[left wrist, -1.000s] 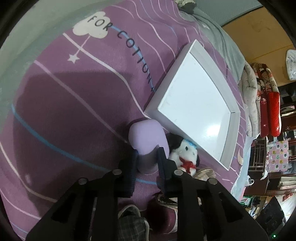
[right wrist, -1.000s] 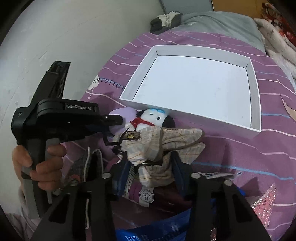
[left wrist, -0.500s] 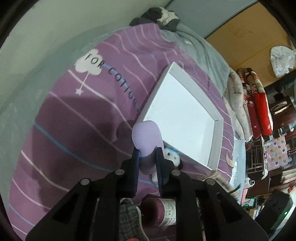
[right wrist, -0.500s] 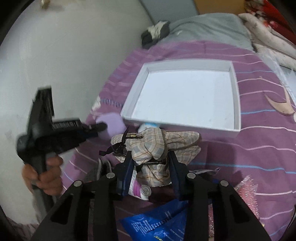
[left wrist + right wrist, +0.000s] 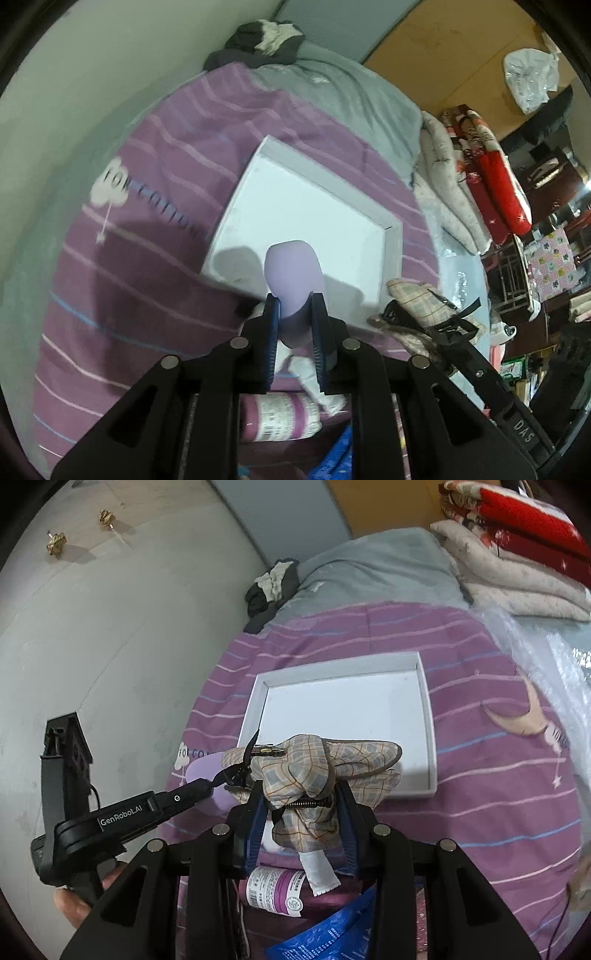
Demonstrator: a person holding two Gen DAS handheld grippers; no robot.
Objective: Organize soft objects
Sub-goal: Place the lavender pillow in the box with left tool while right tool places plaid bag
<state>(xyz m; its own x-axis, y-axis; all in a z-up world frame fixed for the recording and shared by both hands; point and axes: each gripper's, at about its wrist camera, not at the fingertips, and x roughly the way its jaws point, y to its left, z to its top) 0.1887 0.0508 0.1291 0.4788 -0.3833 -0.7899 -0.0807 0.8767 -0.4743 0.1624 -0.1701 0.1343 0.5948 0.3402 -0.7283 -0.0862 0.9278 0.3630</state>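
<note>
Both tools have risen off the bed (image 5: 498,775), our left tool (image 5: 297,332) pinching the lilac pouch (image 5: 291,273) and right tool (image 5: 301,827) clamping the plaid pouch (image 5: 306,771), lifted clear toward the white tray (image 5: 430,738).

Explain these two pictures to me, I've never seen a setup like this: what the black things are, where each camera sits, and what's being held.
No robot here: a person holds a black hand-held gripper in each hand. Each picture comes from a fisheye camera on one gripper, looking along its two fingers. In the left wrist view, the left gripper is shut on a soft lilac object. In the right wrist view, the right gripper is shut on a bunched plaid pouch; the other gripper shows at the left. Below lies a purple striped bedspread with an empty white tray on it.
</note>
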